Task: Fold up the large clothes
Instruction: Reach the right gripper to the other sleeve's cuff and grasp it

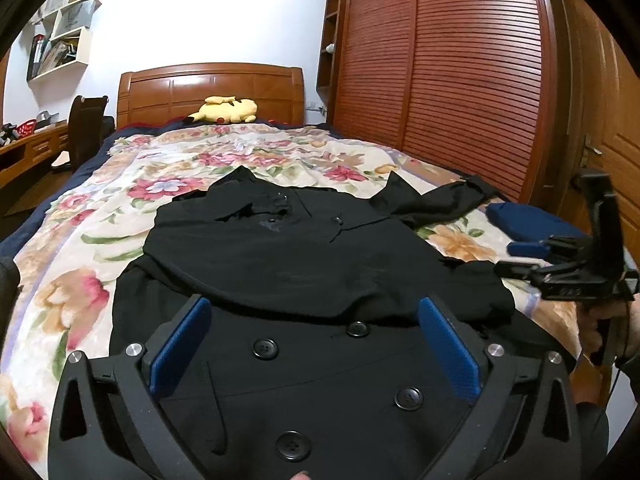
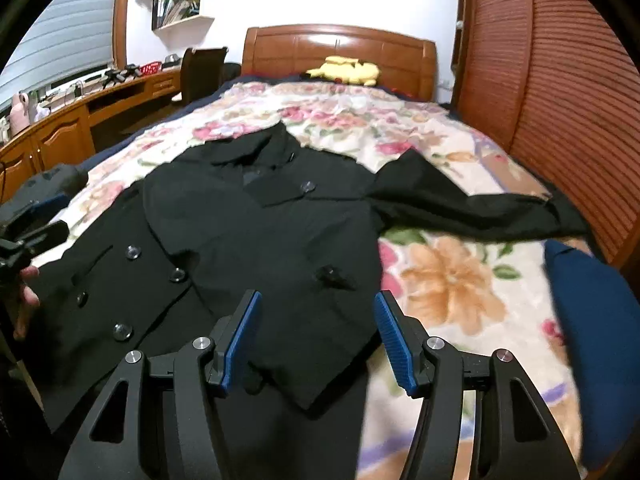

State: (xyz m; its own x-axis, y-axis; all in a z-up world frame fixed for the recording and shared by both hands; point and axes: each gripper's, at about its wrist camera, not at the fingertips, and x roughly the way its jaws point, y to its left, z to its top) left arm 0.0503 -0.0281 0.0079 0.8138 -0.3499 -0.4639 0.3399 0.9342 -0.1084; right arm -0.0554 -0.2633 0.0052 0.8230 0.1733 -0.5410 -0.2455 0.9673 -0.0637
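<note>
A black double-breasted coat (image 1: 280,264) lies front up on the floral bedspread (image 1: 80,216). One sleeve is folded across its chest. The other sleeve (image 1: 432,200) stretches out to the right. My left gripper (image 1: 316,316) is open and empty, just above the coat's lower front by the buttons. My right gripper (image 2: 318,312) is open and empty above the coat's right hem; it also shows in the left wrist view (image 1: 520,258) at the right. In the right wrist view the coat (image 2: 256,232) fills the middle, its sleeve (image 2: 460,204) reaches right, and the left gripper (image 2: 32,220) is at the left edge.
A folded blue garment (image 2: 600,340) lies on the bed at the right, near the slatted wardrobe doors (image 1: 460,80). A yellow plush toy (image 1: 226,110) rests by the wooden headboard (image 1: 212,88). A desk (image 2: 80,116) and chair (image 2: 200,72) stand left of the bed.
</note>
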